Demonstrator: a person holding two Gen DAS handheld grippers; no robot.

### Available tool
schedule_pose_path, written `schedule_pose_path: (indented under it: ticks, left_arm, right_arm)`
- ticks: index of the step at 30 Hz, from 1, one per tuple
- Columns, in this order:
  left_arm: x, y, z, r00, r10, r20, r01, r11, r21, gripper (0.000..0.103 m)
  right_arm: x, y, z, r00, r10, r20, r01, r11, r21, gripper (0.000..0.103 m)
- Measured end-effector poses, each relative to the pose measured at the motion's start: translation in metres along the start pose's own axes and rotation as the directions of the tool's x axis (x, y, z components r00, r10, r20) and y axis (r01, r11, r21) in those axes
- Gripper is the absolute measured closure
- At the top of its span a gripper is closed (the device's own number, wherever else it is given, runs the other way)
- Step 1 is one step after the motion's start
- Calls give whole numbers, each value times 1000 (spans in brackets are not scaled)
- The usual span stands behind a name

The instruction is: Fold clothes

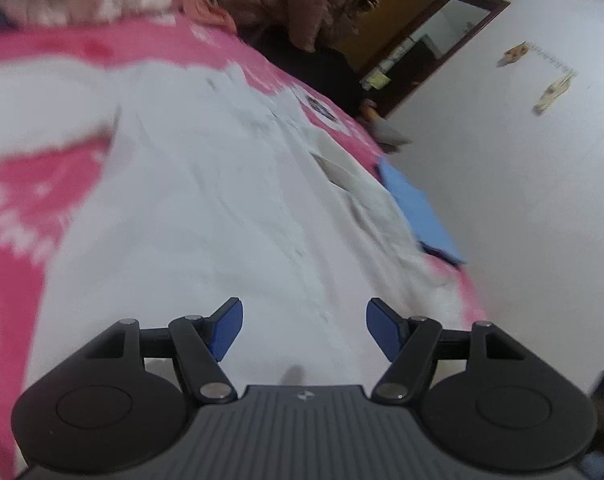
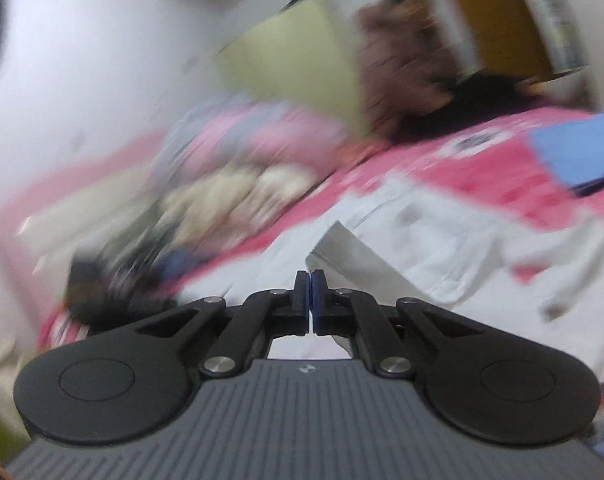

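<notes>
Left wrist view shows the left gripper (image 1: 304, 330) with jaws wide and empty, above a white garment (image 1: 205, 200) spread mostly flat on the pink bedspread (image 1: 17, 208). Right wrist view, blurred, shows the right gripper (image 2: 311, 300) pressed closed, seemingly on nothing, over that garment's edge. Folding looks barely begun, with a blue piece (image 2: 574, 156) lying farther right.

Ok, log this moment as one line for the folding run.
left gripper: open, empty | right gripper: shut, nothing visibly held | white cloth garment: spread on pink patterned bedspread
</notes>
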State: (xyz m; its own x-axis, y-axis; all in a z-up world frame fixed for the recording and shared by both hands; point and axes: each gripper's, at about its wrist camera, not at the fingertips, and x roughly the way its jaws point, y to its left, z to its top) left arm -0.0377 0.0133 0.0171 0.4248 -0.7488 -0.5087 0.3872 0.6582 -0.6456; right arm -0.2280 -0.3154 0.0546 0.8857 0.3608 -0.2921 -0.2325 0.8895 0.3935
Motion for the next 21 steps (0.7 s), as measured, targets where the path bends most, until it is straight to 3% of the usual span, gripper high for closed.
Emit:
schedule_pose_path:
  ticks: [4,10,14,21]
  left_arm:
    - [-3,12,-9,992,-107,-73,102,993,-65,33]
    - [-3,13,-28,967,-177,-185,173,984,-38,32]
    - [3,4,-43,949,-186,-256,195,981,11,32]
    - [24,-21,-56,921,-188,-342,223,972,66,32]
  right_arm:
    - [24,34,-29,979,87,-182,-100,993,-61,103]
    - [36,66,-61,938,73,-338,-138,975,-173,103]
    - [37,77,-67,926,2,-377,-124,946,-299,103]
    - [29,87,-75,922,-7,-386,-147,918,-369,103]
